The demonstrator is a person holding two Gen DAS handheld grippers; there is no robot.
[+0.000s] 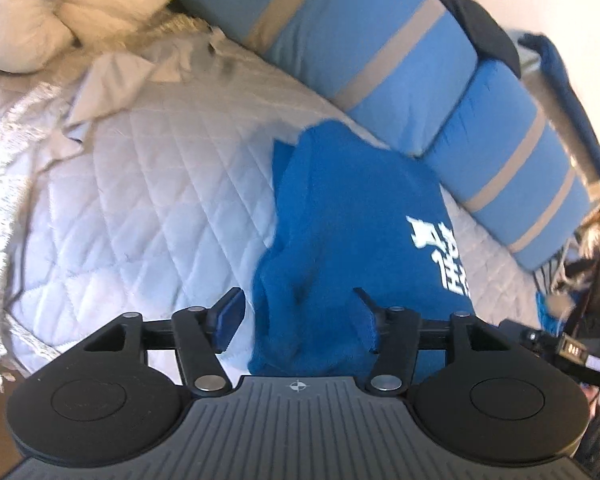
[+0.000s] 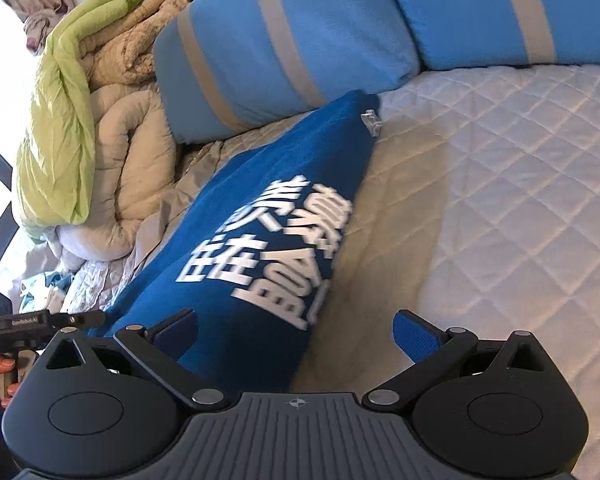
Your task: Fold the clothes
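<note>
A blue shirt with white lettering (image 1: 352, 216) hangs above the white quilted bed (image 1: 140, 184). In the left wrist view my left gripper (image 1: 300, 312) has its jaws apart with the shirt's cloth bunched between them; the right finger presses into the fabric, the left pad (image 1: 230, 316) stands clear of it. In the right wrist view the shirt (image 2: 256, 232) stretches as a long band. My right gripper (image 2: 296, 336) is wide open, the shirt's near end lying by its left pad (image 2: 176, 332), the right pad (image 2: 416, 340) over bare quilt.
Blue pillows with grey stripes (image 1: 380, 48) (image 2: 260, 40) line the bed's far side. A rolled beige and green duvet (image 2: 88, 120) lies at the left in the right wrist view. The other gripper and a hand (image 2: 4, 344) show at the left edge.
</note>
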